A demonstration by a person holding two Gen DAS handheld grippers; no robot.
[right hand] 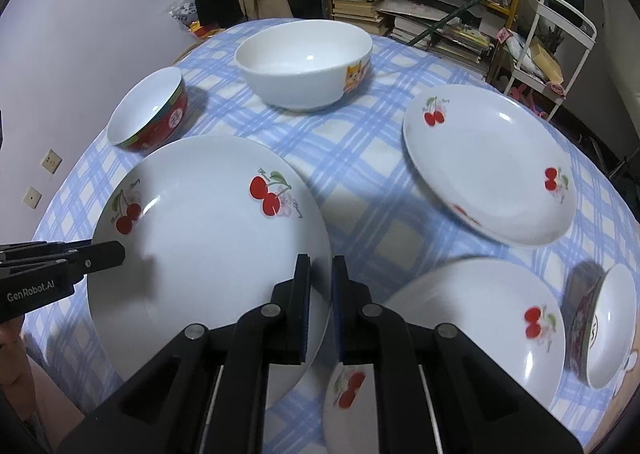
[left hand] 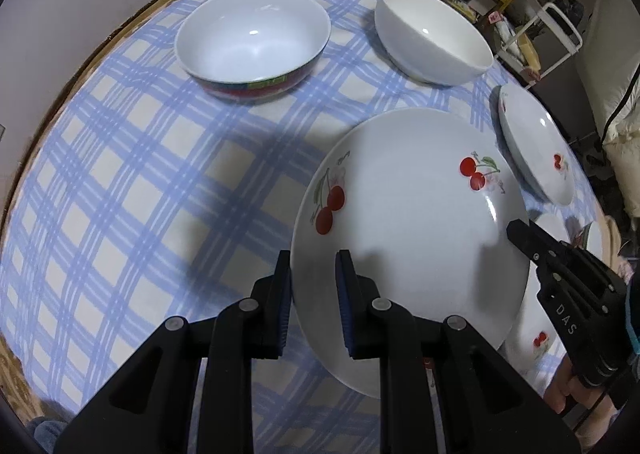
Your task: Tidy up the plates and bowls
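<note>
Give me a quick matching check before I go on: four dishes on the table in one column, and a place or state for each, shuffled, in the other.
Things:
1. large cherry plate
2. red-banded bowl
3. white bowl with cat picture
4. cherry plate at far right

States:
A. lying flat on the checked cloth, untouched
B. gripped at opposite rims by left gripper and right gripper
C. farthest back, middle of table
D. back left, beside the wall

Pairs: 1-B, 2-D, 3-C, 4-A
</note>
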